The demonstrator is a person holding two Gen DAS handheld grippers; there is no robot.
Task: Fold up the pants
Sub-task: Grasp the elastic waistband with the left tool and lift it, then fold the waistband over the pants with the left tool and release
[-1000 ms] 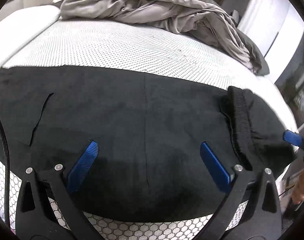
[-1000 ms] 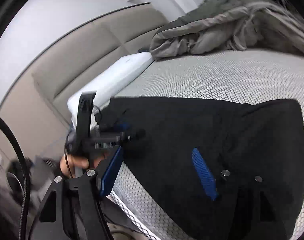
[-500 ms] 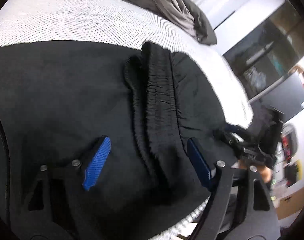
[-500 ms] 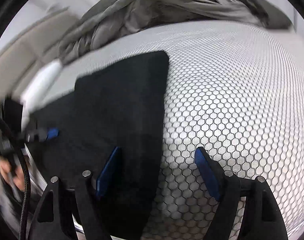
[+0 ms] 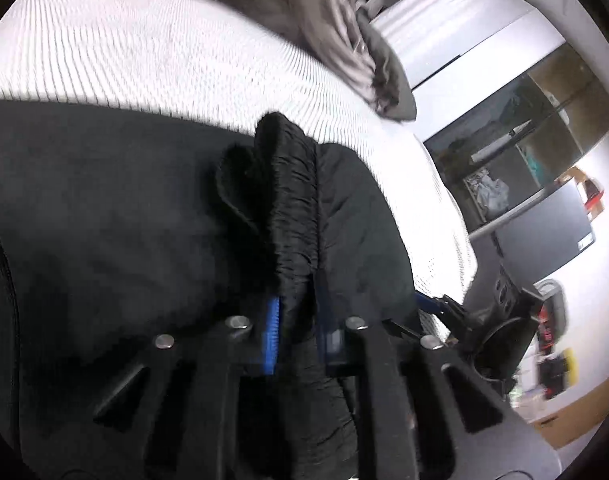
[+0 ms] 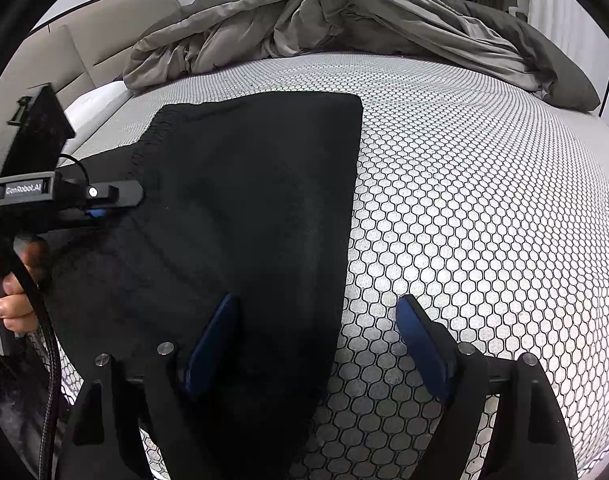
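Black pants (image 6: 240, 216) lie spread on the bed (image 6: 484, 200), filling the centre-left of the right wrist view and the lower left of the left wrist view. The left gripper (image 5: 298, 334) has just been closing and is now narrow, pinching the gathered waistband (image 5: 292, 200) at bottom centre. The right gripper (image 6: 316, 344) has been opening and stands wide, one finger over the pant edge, the other over bare bed, nothing held. Risks, imo: left pinch may have only one layer of the bunched band, so a lift could drag the fabric askew; right gripper straddles the edge and could catch the bed cover w/ the cloth or miss the hem. Hard to tell: how many layers sit in the left pinch, black on black, blurred. Pant legs are cut off at frame bottom; a grey duvet (image 6: 344, 12) at the top hides the far side of the bed
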